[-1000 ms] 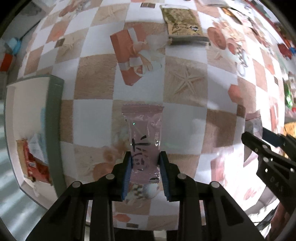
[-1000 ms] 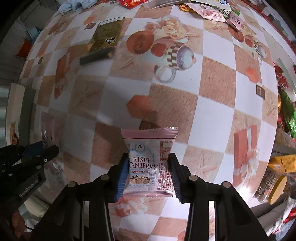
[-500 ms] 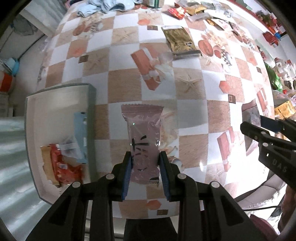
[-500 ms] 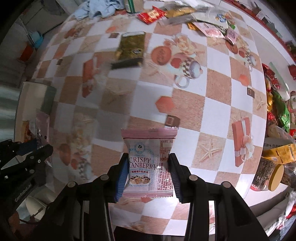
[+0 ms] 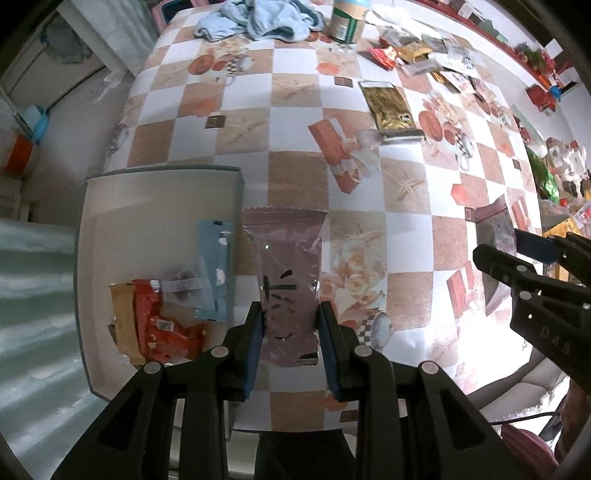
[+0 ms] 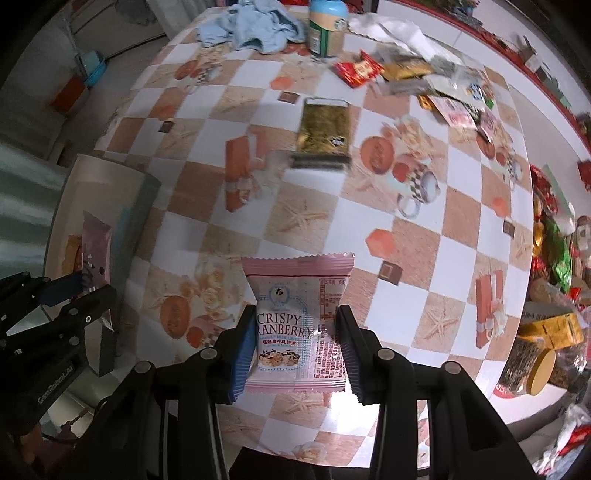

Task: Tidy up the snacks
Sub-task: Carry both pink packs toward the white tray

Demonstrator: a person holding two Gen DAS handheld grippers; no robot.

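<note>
A crumpled blue cloth (image 6: 255, 27) lies beside a green-lidded jar (image 6: 327, 27) on the checkered tablecloth (image 6: 417, 254)

Left gripper (image 5: 290, 334): matte black plastic, two angular fingers branching into struts.
Pads (image 5: 254, 354): ribbed blue strips lining the inner finger faces.
Screws (image 5: 219, 352): round silver heads on each strut.
Right gripper (image 6: 295, 347): same black frame, blue ribbed pads, silver screws.
Markings: pale lettering "DAS" at 4 o'clock in the left view; "GeoRobot.AI" at 8 o'clock in the right view.
</note>
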